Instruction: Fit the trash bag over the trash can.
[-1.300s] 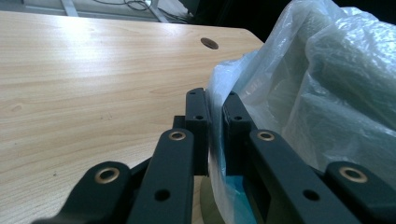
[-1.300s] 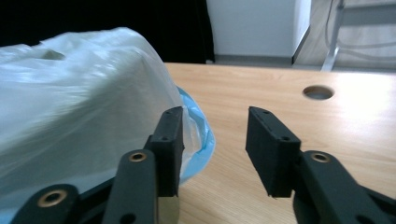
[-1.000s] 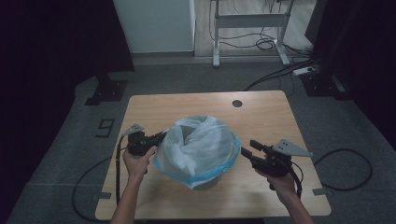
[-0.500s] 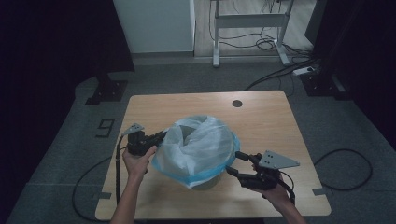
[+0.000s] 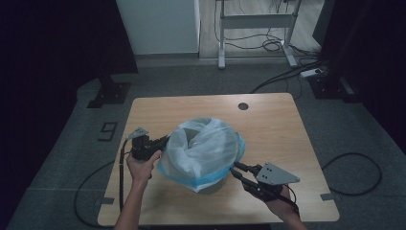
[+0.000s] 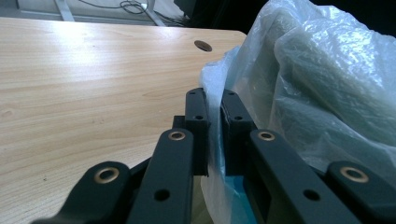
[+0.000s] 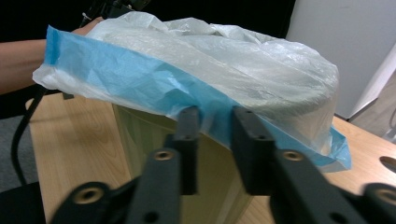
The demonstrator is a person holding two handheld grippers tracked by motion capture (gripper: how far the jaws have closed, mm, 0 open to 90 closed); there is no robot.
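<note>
The jaws of the left gripper (image 6: pixel 214 109) are clamped on a fold of the clear plastic bag (image 5: pixel 206 146) at its left side. The jaws of the right gripper (image 7: pixel 217 122), which have just been closing, are seen narrowed around the bag's blue hem (image 7: pixel 140 86) with a gap left between them. The bag is draped over a pale bin (image 7: pixel 154 135) standing near the front of the wooden table (image 5: pixel 277 124).

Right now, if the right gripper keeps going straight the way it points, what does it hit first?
The right gripper would first meet the bag's blue hem, which already lies between its tips. Just behind that is probably the wall of the bin, though depth is hard to judge.
</note>
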